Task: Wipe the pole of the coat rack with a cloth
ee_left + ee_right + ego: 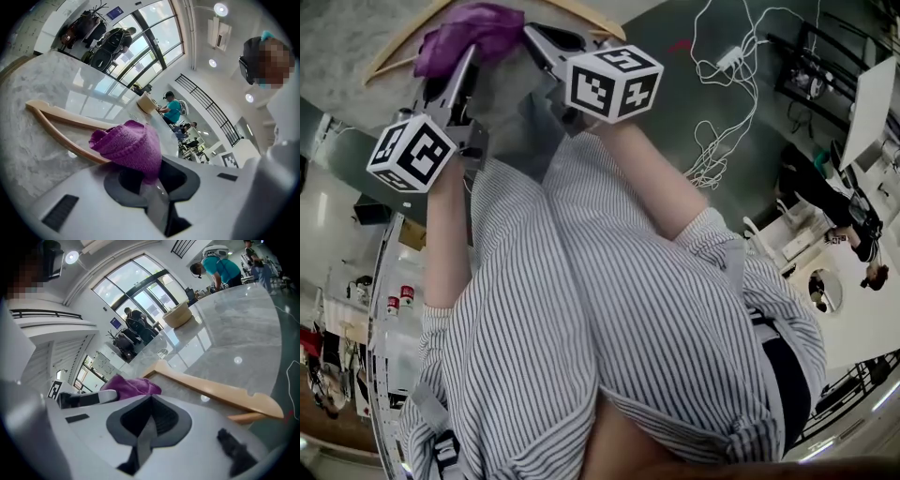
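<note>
Over the grey marble surface (342,33), both tools are held out in front of the person's striped shirt (609,328).

Item 1: a wooden clothes hanger (398,42) lies on the surface with its two arms spread. It serves as the reference for all positions below.

Item 2: the left hand-held gripper (472,53) is clenched on a purple knitted cloth (473,28). The left gripper view confirms this. The jaws (149,185) are pinched on one lower fold of the cloth (129,145), and the rest bunches up loosely above them. The cloth sits over the middle of the hanger (61,123), between its arms. Contact between cloth and hanger cannot be determined.

Item 3: the right hand-held gripper (532,37) is clenched with nothing in it. In its own view the jaws (149,414) meet along a single line. It stands just beside the cloth (133,385), on the side of the hanger's right arm (220,392), which runs past it across the surface (243,329).

Item 4: each tool's marker cube, left (412,152) and right (614,82), sits on the person's side of the hanger.

Item 5: white cables (722,84) lie on the dark floor, well to the right of the hanger.
</note>
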A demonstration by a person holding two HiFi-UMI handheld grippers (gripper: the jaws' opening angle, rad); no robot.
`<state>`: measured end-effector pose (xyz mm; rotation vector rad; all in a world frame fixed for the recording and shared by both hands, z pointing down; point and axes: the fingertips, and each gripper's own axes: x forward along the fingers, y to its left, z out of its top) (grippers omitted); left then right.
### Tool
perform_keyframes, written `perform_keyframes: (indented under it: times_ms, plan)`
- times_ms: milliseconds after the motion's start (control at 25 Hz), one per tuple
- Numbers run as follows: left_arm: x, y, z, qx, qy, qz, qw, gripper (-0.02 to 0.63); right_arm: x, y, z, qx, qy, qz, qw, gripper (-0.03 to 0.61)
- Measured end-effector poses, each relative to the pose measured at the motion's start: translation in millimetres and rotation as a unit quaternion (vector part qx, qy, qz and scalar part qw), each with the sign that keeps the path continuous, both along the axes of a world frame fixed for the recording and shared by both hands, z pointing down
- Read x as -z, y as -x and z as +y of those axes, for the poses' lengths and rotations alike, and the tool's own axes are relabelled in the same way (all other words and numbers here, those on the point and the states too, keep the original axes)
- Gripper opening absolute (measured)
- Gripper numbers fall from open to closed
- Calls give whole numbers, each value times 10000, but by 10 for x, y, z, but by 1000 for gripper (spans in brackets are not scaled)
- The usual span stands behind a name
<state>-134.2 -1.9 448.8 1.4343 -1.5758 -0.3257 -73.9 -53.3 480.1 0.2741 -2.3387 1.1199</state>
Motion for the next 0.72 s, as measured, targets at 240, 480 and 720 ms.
perform_keyframes:
  times_ms: [240, 480, 720]
  plan:
    - [-22, -328, -278, -177, 16, -18, 9998, 80, -51, -297, -190, -106, 104, -24, 9999, 14]
    - [-21, -478, -365, -438, 20, 4, 9990, 80, -78, -448, -279, -272, 133, -3, 9995, 14]
    - [4, -550, -418, -611, -39, 92, 9981, 80, -96, -501, -276, -450, 171, -5, 9988, 14]
